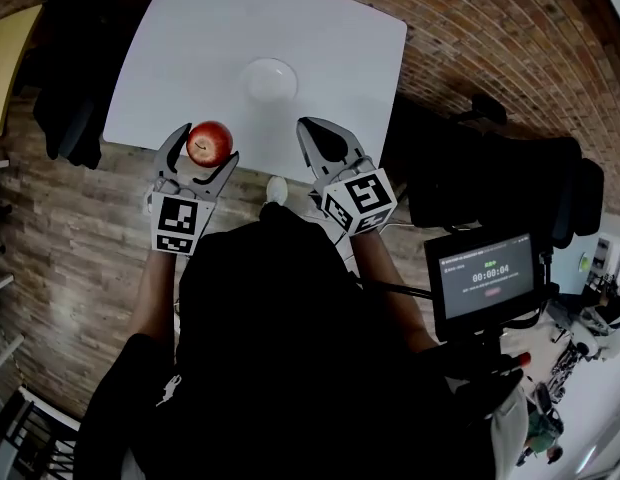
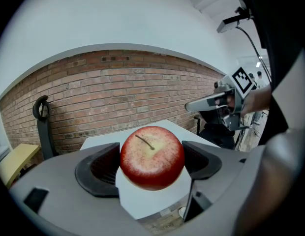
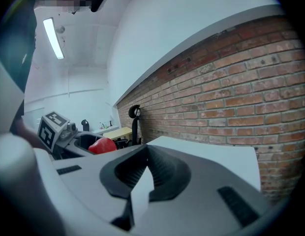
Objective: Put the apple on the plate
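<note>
L gripper (image 2: 152, 160) fingers (image 2: 99, 169) clamp red apple (image 2: 152, 154), stem up; white table (image 2: 142, 204) + brick wall (image 2: 118, 97) behind

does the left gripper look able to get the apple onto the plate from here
Probably yes: the left gripper holds the apple over the table edge, with only bare table between it and the plate.

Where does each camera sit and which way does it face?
Head view: on the head, looking down at table and plate; both forearms, grippers show.
Left gripper view: on left gripper, facing brick wall; jaws clamp the apple.
Right gripper view: on right gripper, facing brick wall too; jaws together, empty.
Shared: all three show the apple.
</note>
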`<state>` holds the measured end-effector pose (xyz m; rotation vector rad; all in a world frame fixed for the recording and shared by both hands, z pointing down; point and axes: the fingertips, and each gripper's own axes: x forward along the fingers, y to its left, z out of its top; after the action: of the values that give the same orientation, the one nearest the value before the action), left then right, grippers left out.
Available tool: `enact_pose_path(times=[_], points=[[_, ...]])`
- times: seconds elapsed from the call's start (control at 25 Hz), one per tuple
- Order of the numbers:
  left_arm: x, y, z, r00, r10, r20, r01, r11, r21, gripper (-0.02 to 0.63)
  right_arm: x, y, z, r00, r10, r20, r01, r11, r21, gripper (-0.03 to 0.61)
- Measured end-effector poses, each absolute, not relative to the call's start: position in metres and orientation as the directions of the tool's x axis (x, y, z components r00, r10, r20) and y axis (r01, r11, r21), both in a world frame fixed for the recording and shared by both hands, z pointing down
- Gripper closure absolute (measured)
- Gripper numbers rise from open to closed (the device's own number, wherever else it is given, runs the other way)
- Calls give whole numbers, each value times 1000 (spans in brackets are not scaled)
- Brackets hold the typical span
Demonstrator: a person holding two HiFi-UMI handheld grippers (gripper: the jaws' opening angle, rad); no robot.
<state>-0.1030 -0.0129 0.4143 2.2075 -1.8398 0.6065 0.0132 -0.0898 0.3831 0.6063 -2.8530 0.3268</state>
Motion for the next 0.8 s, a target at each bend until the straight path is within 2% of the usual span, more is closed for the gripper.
enact_pose_path(times=[0.28,0.8], points=[[-97,-29,419,114,-874,472,-977,-185,-106,215,13,-112,389,-909,-336,247,-386,901,-196,575],[-85,-62,425,123,-852,509,-970,-212,-119,215,38,-149,400,-895,-368,253,-425,877,-226,575]])
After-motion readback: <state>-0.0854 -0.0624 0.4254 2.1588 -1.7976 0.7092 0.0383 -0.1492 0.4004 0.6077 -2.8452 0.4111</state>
